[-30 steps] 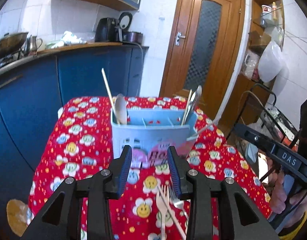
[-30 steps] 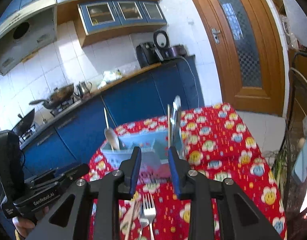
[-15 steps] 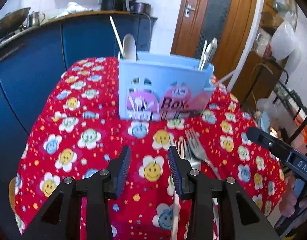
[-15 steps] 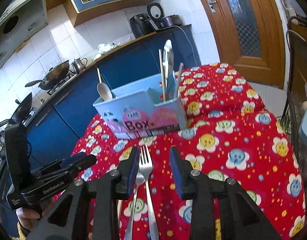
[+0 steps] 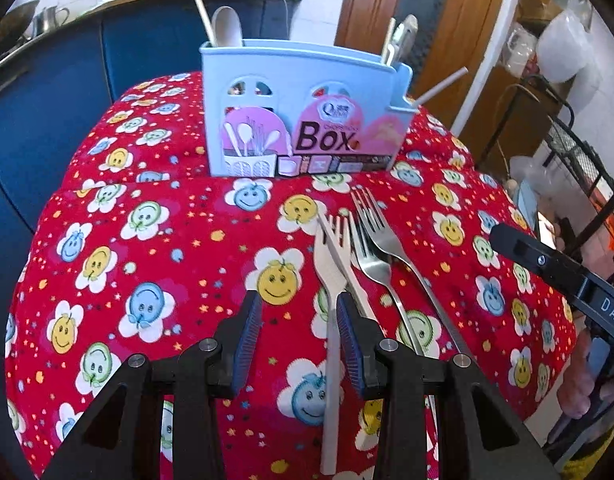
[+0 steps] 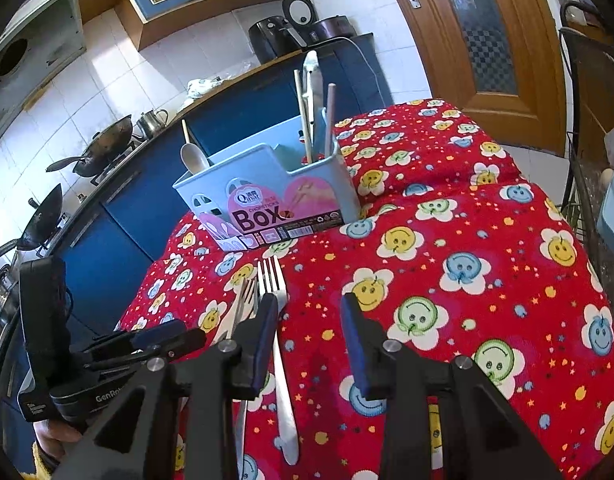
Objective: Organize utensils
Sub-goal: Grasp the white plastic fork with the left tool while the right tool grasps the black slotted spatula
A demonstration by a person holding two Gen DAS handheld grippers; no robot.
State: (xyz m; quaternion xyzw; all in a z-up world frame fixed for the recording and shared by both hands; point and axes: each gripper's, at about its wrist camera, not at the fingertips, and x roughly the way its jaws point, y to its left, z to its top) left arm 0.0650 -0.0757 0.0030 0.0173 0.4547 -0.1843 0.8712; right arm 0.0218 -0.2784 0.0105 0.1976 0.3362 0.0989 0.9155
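Forks left to sort
Box (image 5: pixel 307 120) holds some utensils; three forks (image 5: pixel 371 240) lie loose; both grippers (image 5: pixel 299 340) (image 6: pixel 309 336) spread, empty.

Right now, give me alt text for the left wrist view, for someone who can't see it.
The left tool, open and empty, hangs over a red smiley-flower cloth, just left of three forks lying side by side. Behind them stands a light blue box holding a spoon and other utensils.

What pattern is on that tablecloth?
Red tablecloth with smiling flower faces, clearest in the left wrist view.
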